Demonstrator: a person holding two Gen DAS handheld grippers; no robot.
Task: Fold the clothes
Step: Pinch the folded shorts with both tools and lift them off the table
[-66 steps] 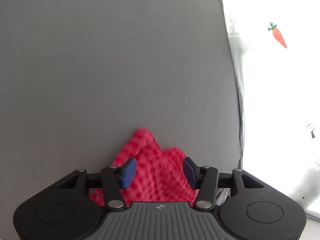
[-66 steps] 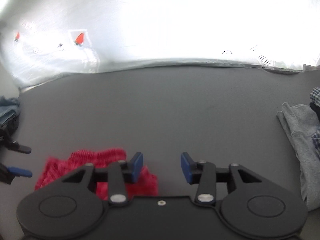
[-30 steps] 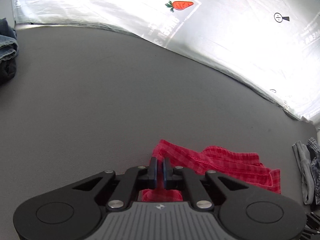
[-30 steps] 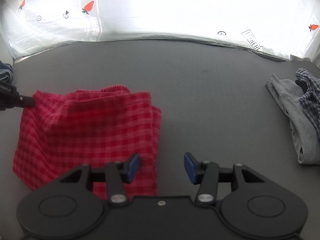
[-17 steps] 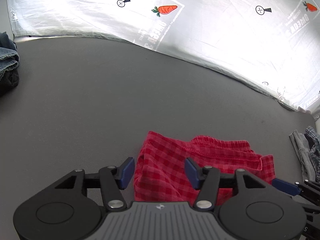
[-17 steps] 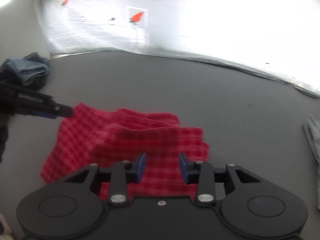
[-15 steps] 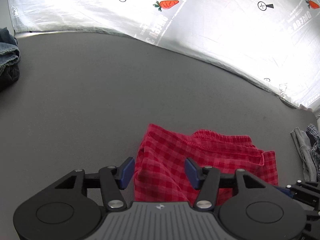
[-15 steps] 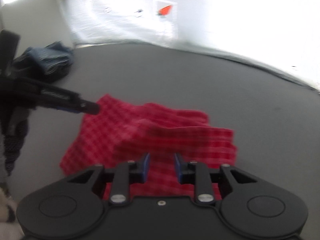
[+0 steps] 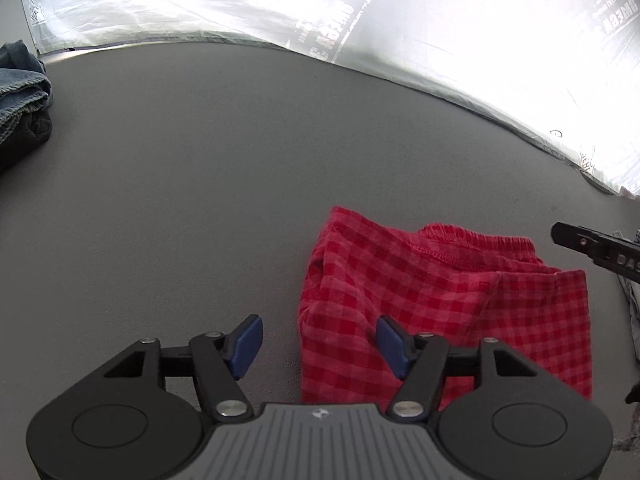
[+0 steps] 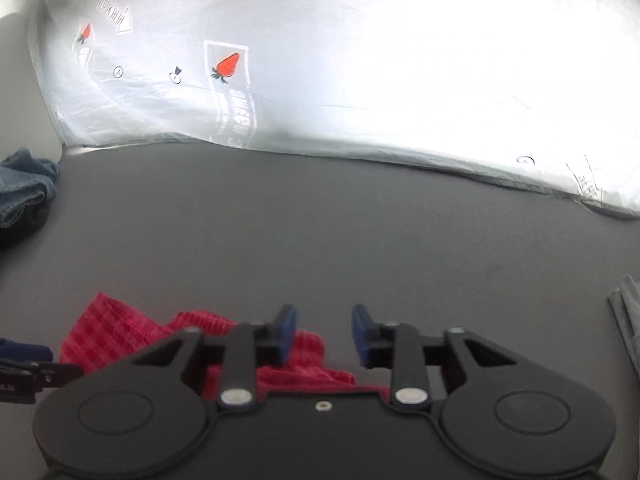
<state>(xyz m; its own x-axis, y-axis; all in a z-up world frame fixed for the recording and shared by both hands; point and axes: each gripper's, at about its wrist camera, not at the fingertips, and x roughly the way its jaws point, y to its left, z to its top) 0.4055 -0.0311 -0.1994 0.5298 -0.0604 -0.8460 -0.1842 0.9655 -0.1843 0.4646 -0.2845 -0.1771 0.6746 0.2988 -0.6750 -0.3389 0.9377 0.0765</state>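
Note:
The red checked shorts (image 9: pixel 440 300) lie folded on the grey table (image 9: pixel 180 200), waistband toward the far side. My left gripper (image 9: pixel 318 344) is open and empty over the shorts' left edge, its right pad over the cloth. My right gripper (image 10: pixel 324 334) is open and empty at the shorts' far right edge (image 10: pixel 120 332); most of the cloth is hidden under its body. The right gripper's tip shows at the right of the left wrist view (image 9: pixel 592 246). The left gripper's tip shows at the left of the right wrist view (image 10: pixel 28 364).
A pile of blue denim (image 9: pixel 20 88) lies at the table's far left, also in the right wrist view (image 10: pixel 24 188). Grey clothes (image 10: pixel 628 320) lie at the right edge. A bright white printed sheet (image 9: pixel 400 20) hangs behind the table.
My left gripper let go of the shorts' corner and opened, then shifted left. My right gripper narrowed over the cloth, then opened and swung toward the far side.

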